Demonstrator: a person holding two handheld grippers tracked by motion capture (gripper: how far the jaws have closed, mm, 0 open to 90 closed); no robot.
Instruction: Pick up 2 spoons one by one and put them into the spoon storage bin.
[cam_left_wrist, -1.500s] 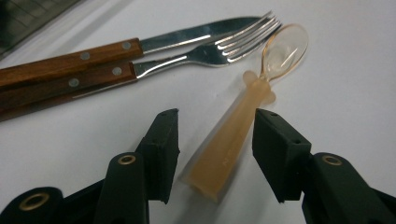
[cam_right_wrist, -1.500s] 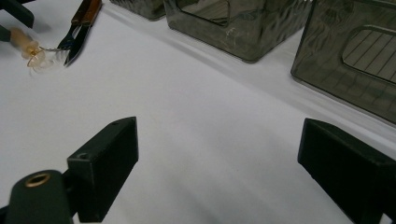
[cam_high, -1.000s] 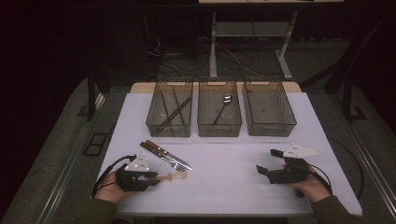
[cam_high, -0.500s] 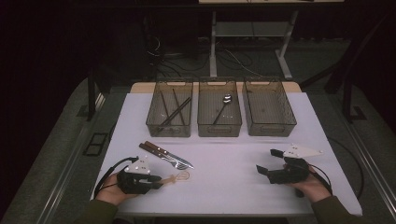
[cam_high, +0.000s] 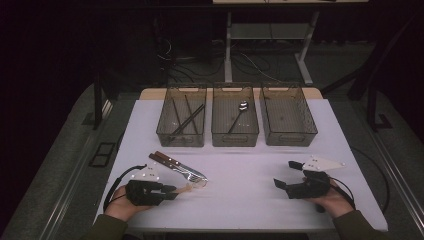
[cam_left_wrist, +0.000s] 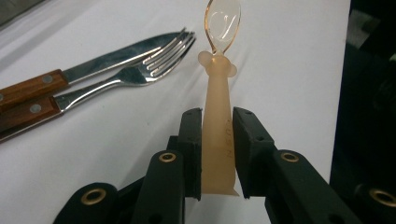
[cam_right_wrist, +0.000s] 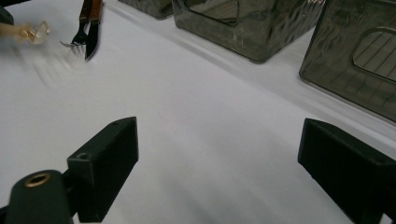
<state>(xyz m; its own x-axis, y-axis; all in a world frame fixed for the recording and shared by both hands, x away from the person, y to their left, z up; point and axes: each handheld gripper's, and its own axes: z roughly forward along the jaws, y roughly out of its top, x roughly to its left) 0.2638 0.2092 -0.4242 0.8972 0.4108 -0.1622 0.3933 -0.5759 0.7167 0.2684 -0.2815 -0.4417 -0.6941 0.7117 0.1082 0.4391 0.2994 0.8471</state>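
My left gripper (cam_high: 172, 192) lies low at the table's front left, shut on the thick handle of a translucent peach plastic spoon (cam_high: 194, 186). In the left gripper view the two pads press on both sides of the spoon (cam_left_wrist: 217, 84), close behind its neck, and its clear bowl points away from the gripper (cam_left_wrist: 217, 116). Just beyond it, a wood-handled knife (cam_left_wrist: 116, 53) and fork (cam_left_wrist: 135, 74) lie side by side on the white table. At the front right my right gripper (cam_high: 285, 174) rests open, nothing between its jaws (cam_right_wrist: 217, 135).
Three dark mesh bins stand in a row at the back. The left bin (cam_high: 181, 136) holds dark chopsticks, the middle bin (cam_high: 235, 136) a metal spoon (cam_high: 241, 111), and the right bin (cam_high: 289, 136) looks empty. White tabletop (cam_high: 240, 170) stretches between the two grippers.
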